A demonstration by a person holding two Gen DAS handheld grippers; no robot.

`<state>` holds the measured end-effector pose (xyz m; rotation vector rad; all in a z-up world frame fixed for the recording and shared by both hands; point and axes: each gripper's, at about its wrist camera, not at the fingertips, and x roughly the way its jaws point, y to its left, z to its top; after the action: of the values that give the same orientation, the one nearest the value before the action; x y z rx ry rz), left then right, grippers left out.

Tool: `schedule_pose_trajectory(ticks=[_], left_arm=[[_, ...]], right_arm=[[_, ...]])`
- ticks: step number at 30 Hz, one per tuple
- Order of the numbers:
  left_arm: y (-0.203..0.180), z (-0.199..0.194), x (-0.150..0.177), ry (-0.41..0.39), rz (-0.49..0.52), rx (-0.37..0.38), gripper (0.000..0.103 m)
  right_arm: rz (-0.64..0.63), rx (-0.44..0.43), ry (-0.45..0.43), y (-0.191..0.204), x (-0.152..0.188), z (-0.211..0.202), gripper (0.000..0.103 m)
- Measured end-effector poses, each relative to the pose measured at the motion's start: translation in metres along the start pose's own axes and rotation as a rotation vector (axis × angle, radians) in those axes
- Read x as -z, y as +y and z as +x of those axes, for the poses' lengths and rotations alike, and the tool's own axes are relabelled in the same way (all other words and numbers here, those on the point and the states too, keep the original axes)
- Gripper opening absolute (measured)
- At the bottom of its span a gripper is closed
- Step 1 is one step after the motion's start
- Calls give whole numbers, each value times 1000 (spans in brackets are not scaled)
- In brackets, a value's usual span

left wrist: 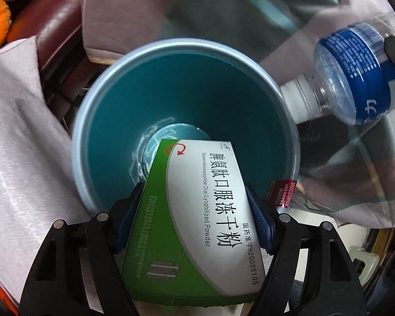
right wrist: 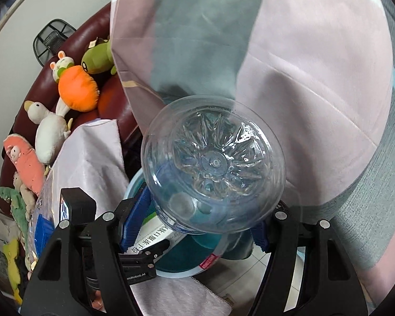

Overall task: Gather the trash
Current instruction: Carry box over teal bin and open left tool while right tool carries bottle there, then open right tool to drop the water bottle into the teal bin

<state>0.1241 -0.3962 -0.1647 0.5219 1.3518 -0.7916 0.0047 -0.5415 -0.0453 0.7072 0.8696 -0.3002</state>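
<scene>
Carton (left wrist: 197,210), green and white with printed lettering, sits clamped between the blue pads (left wrist: 260,218) of the left gripper (left wrist: 194,218), its far end tipped down over the mouth of the teal bin (left wrist: 113,121). The bin's pale rim fills the middle of the left wrist view, and its teal inside walls run down to a lighter round floor; nothing can be made out lying on the part of that floor that shows. A red-and-white label (left wrist: 283,193) clings to the bin's outer wall at about four o'clock.

Beyond the rim, at two o'clock, a clear plastic bottle (left wrist: 355,79) with a blue wrapper and a white cap (left wrist: 299,102) hangs neck-first toward the bin, the cap just at the rim. In the right wrist view the right gripper (right wrist: 194,223) holds this bottle (right wrist: 213,166) by its sides, ribbed base facing the camera; no liquid is visible inside.

Farther off, a pink and grey-green bedcover (right wrist: 302,65) drapes behind the bin. At nine to ten o'clock, plush toys (right wrist: 73,92) line a dark red sofa (right wrist: 92,31).
</scene>
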Motion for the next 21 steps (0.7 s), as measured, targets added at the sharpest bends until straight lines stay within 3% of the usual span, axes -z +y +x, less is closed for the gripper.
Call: schedule_pose_trajectory(ticks=[6, 12, 21], left_arm=[[-1, 2, -1, 0, 13, -15, 87], [-2, -4, 10, -23, -9, 1, 88], [27, -58, 38, -158, -113, 54, 90]], right_arm=[[-1, 2, 14, 0, -1, 8, 65], [-21, 6, 31, 10, 1, 13, 65], [-92, 20, 125, 32, 8, 41, 65]])
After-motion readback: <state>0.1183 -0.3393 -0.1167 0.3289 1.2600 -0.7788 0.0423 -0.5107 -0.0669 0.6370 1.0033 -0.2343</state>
